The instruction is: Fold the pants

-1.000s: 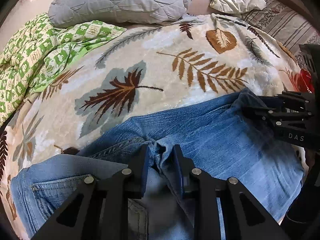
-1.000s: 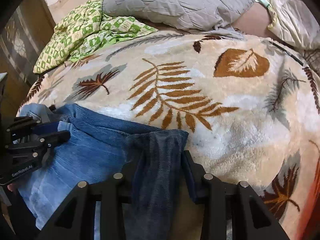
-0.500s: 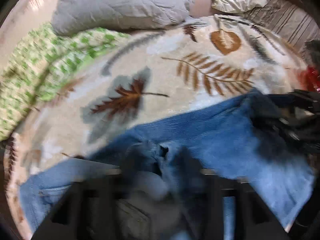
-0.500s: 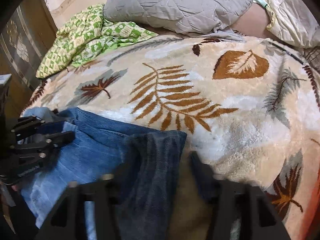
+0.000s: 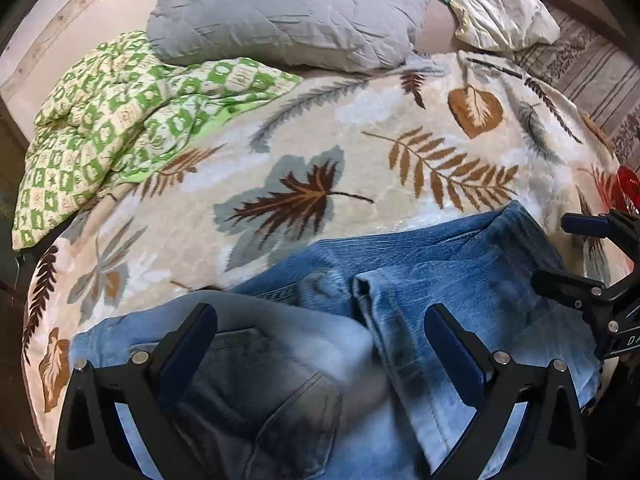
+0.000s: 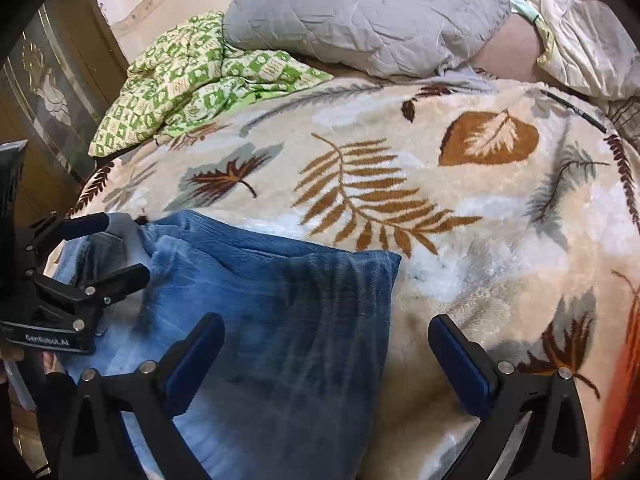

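Note:
Blue jeans (image 5: pixel 420 280) lie folded on a leaf-print blanket (image 5: pixel 320 140), with the legs doubled over the seat and back pocket (image 5: pixel 280 412). My left gripper (image 5: pixel 320 340) is open and empty just above the jeans' waist end. My right gripper (image 6: pixel 326 356) is open and empty above the folded edge of the jeans (image 6: pixel 280 300). Each gripper shows in the other's view: the right gripper (image 5: pixel 576 252) at the right edge, the left gripper (image 6: pixel 104 248) at the left edge, both with jaws apart.
A grey pillow (image 5: pixel 288 12) and a green checked quilt (image 5: pixel 112 120) lie at the far side of the bed. A cream pillow (image 5: pixel 500 4) sits at the back right. A wooden cabinet (image 6: pixel 48 92) stands left of the bed.
Both grippers were shut on the jeans a second ago. Both have opened and let the denim go, and it now lies flat on the blanket.

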`<move>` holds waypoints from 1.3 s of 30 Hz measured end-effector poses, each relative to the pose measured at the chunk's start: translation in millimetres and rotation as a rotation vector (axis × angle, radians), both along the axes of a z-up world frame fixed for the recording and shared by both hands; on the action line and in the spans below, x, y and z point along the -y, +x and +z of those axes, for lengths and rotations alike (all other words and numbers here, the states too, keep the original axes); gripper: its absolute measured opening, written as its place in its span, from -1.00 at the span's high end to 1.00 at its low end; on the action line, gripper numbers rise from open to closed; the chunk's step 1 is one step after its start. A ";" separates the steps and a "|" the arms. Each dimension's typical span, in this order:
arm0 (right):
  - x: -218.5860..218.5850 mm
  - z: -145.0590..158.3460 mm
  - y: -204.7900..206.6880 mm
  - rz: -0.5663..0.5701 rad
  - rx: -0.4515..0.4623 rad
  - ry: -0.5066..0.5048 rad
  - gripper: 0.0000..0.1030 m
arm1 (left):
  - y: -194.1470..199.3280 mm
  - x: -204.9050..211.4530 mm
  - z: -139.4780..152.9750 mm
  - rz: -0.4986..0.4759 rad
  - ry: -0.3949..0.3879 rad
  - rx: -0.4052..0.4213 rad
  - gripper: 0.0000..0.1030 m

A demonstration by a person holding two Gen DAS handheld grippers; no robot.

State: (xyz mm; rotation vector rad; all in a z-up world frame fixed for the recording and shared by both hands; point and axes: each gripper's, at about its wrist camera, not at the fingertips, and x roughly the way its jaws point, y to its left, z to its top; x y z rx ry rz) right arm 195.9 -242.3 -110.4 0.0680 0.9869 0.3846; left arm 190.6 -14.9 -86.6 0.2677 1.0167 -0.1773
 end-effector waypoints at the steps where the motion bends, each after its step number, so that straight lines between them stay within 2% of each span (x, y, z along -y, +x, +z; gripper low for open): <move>1: 0.1 4.0 -2.0 -0.004 0.008 -0.005 -1.00 | -1.9 -4.3 4.5 0.006 0.000 0.003 -1.00; 3: 0.5 9.8 -5.1 -0.008 0.018 -0.011 -1.00 | -5.9 -11.2 11.8 0.006 -0.002 0.007 -1.00; 9: -4.3 39.0 -19.7 0.005 0.073 0.000 -1.00 | -29.3 -48.4 47.9 0.006 0.056 0.029 -1.00; 16: -46.0 65.8 -46.3 0.107 0.121 0.040 -1.00 | -95.7 -119.6 92.9 0.066 0.193 0.055 -1.00; 19: -73.9 69.5 -57.8 0.164 0.134 0.047 -1.00 | -128.5 -155.2 102.4 0.114 0.209 0.047 -1.00; 23: -108.6 67.9 -80.2 0.245 0.148 0.052 -1.00 | -160.9 -185.8 94.0 0.184 0.160 0.046 -1.00; 30: -141.3 56.9 -106.8 0.339 0.151 0.009 -1.00 | -178.8 -205.3 36.4 0.307 -0.003 0.040 -1.00; 39: -152.1 62.5 -107.1 0.353 0.161 -0.011 -1.00 | -177.9 -204.3 27.6 0.321 -0.058 0.061 -1.00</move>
